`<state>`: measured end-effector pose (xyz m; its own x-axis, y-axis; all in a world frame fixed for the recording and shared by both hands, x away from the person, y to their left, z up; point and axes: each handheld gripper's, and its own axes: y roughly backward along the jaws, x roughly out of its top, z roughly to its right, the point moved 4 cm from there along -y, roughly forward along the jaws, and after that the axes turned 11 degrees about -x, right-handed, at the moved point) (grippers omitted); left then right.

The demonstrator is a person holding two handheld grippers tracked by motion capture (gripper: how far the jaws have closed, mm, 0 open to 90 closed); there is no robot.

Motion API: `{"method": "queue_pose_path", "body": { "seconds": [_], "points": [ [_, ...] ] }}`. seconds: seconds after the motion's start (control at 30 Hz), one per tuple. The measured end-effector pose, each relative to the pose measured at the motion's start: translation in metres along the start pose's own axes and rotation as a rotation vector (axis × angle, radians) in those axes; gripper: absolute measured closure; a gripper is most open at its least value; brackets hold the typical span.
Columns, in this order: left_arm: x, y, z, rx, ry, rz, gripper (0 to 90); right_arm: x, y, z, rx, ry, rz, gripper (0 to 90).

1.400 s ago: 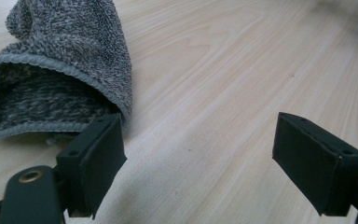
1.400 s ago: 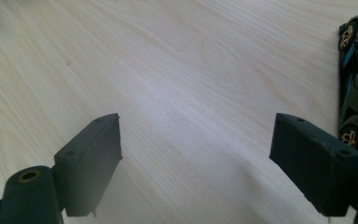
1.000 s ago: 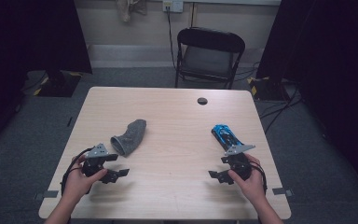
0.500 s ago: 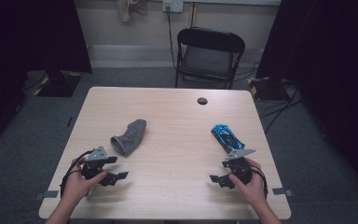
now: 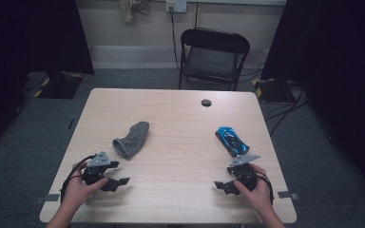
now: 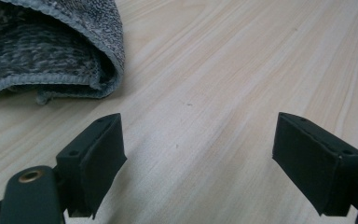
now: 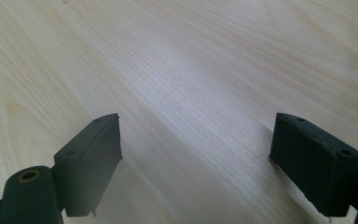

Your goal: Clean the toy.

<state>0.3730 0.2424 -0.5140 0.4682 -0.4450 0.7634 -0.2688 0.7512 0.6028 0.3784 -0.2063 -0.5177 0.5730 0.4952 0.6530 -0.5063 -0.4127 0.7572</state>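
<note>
Right gripper (image 5: 224,185) drawn back from toy car (image 5: 231,140).

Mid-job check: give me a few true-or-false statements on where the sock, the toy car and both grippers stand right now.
1. The grey knitted sock lies on the pale wooden table just beyond the left gripper. True.
2. The left gripper is clamped on the sock. False: its jaws stand open over bare wood.
3. The shiny blue toy car lies near the right gripper. True.
4. The right gripper holds the car. False: it is open and empty.
</note>
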Motion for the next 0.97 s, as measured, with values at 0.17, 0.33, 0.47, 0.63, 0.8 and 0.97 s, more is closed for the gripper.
{"method": "queue_pose_path", "body": {
  "seconds": [0.17,0.33,0.47,0.63,0.8,0.97],
  "points": [
    [-0.002,0.0,0.001,-0.002,-0.006,-0.007,16.3,-0.002,0.0,-0.001,-0.006,0.02,0.01,15.8],
    [-0.004,0.0,0.0,0.008,-0.023,-0.023,16.3,-0.004,0.0,-0.001,-0.007,0.033,0.024,15.3],
    [-0.008,-0.003,0.0,0.005,-0.033,-0.055,16.3,-0.006,0.0,-0.002,-0.012,0.051,0.05,14.7],
    [-0.009,-0.005,0.002,-0.005,-0.035,-0.061,16.3,-0.01,-0.001,-0.003,-0.021,0.071,0.09,14.7],
    [-0.008,-0.009,0.005,-0.012,-0.054,-0.071,16.2,-0.01,-0.004,-0.005,-0.049,0.109,0.101,13.5],
    [-0.008,-0.011,0.006,-0.016,-0.059,-0.062,15.8,-0.011,-0.005,-0.004,-0.04,0.105,0.12,13.4]
  ]
}}
